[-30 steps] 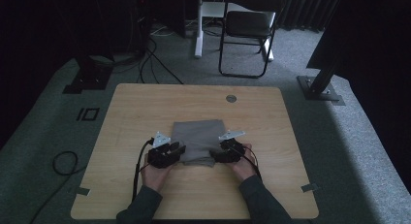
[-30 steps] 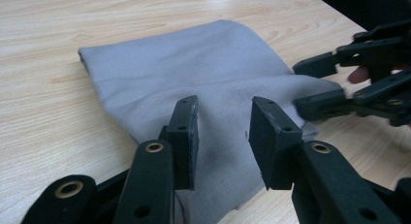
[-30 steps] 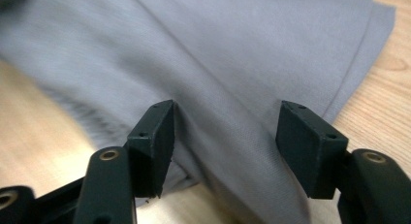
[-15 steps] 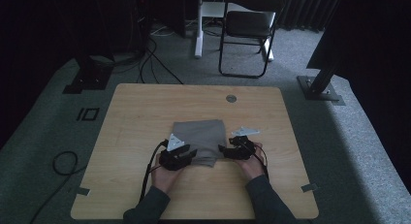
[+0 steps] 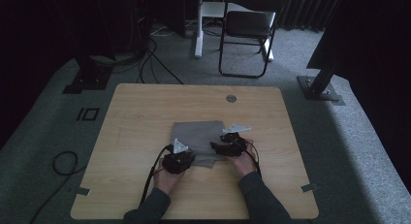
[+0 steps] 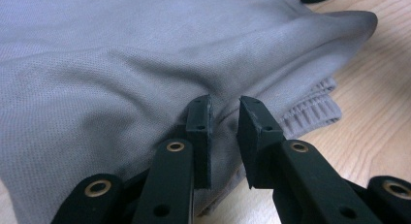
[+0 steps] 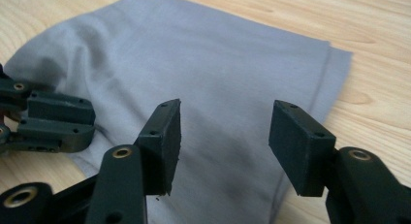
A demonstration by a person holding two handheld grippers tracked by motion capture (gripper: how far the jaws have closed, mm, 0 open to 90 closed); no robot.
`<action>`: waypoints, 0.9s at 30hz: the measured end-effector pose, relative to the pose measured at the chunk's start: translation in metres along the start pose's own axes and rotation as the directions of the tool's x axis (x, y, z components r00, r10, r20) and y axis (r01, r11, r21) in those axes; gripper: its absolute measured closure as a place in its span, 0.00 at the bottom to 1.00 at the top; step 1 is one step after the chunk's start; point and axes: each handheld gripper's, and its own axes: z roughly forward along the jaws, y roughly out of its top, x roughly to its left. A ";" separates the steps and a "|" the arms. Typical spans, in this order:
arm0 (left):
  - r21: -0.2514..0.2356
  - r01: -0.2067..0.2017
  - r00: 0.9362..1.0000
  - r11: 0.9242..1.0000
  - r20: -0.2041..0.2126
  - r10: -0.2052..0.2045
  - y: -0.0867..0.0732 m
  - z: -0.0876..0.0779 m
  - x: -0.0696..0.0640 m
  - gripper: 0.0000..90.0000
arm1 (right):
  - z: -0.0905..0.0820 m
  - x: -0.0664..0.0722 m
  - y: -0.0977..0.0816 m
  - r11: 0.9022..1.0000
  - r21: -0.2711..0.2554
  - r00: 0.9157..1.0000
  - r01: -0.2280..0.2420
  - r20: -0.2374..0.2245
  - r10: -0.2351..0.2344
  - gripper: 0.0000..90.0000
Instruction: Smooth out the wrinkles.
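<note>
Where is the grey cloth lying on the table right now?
In the high view the grey cloth lies folded on the wooden table, slightly toward the person's edge, with the left claw at its near left corner and the right claw at its right edge.

1. A folded cloth (image 5: 198,139) lies on the table (image 5: 140,112), near its middle.
2. The left gripper (image 5: 180,159) sits at the cloth's near left corner.
3. The right gripper (image 5: 224,146) sits at the cloth's right edge.
4. A chair (image 5: 247,30) stands on the floor behind the table.
</note>
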 end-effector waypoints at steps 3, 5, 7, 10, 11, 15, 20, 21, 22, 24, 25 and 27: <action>-0.006 0.019 0.999 1.000 0.025 -0.019 -0.005 -0.005 0.000 0.81 | 0.006 0.006 -0.004 0.999 0.029 1.000 0.025 0.001 -0.025 0.47; -0.024 0.021 0.998 0.999 0.065 -0.020 -0.008 -0.010 0.000 0.75 | 0.006 0.010 -0.010 0.999 0.038 0.999 0.031 -0.015 -0.031 0.46; -0.075 0.011 0.996 0.997 0.090 -0.004 -0.008 -0.019 -0.003 0.71 | 0.006 0.015 -0.016 0.997 0.051 0.998 0.056 -0.020 -0.055 0.46; -0.156 0.008 0.996 0.988 0.093 0.007 0.000 -0.031 -0.004 0.70 | 0.007 0.020 -0.026 0.993 0.079 0.996 0.090 -0.006 -0.089 0.46; -0.174 0.001 0.996 0.985 0.086 0.014 0.003 -0.034 -0.004 0.70 | 0.008 0.021 -0.029 0.992 0.083 0.996 0.091 -0.006 -0.091 0.46; -0.129 -0.015 1.000 0.992 -0.014 0.013 0.013 -0.027 0.002 0.68 | 0.005 0.018 -0.032 0.994 0.082 0.997 0.073 -0.016 -0.072 0.46; -0.092 0.032 0.999 0.995 -0.031 -0.035 -0.009 -0.027 0.011 0.69 | -0.007 0.007 -0.037 0.999 0.042 1.000 0.014 0.003 -0.014 0.48; -0.096 0.035 0.999 0.995 -0.032 -0.039 -0.012 -0.030 0.011 0.68 | -0.012 0.004 -0.038 1.000 0.026 1.000 -0.007 0.008 0.007 0.49; -0.096 0.036 0.999 0.995 -0.037 -0.040 -0.015 -0.034 0.013 0.68 | -0.016 0.001 -0.038 1.000 0.017 1.000 -0.015 0.012 0.015 0.51; -0.096 0.053 0.997 0.994 -0.049 -0.058 -0.019 -0.039 0.017 0.68 | -0.026 -0.002 -0.040 0.999 -0.013 0.999 -0.035 0.030 0.036 0.55; -0.102 0.060 0.996 0.993 -0.063 -0.067 -0.021 -0.042 0.019 0.68 | -0.031 -0.003 -0.041 0.999 -0.018 0.999 -0.045 0.028 0.046 0.60; -0.100 0.060 0.994 0.993 -0.080 -0.068 -0.024 -0.047 0.022 0.68 | -0.038 -0.003 -0.045 0.999 -0.017 0.998 -0.050 0.031 0.051 0.64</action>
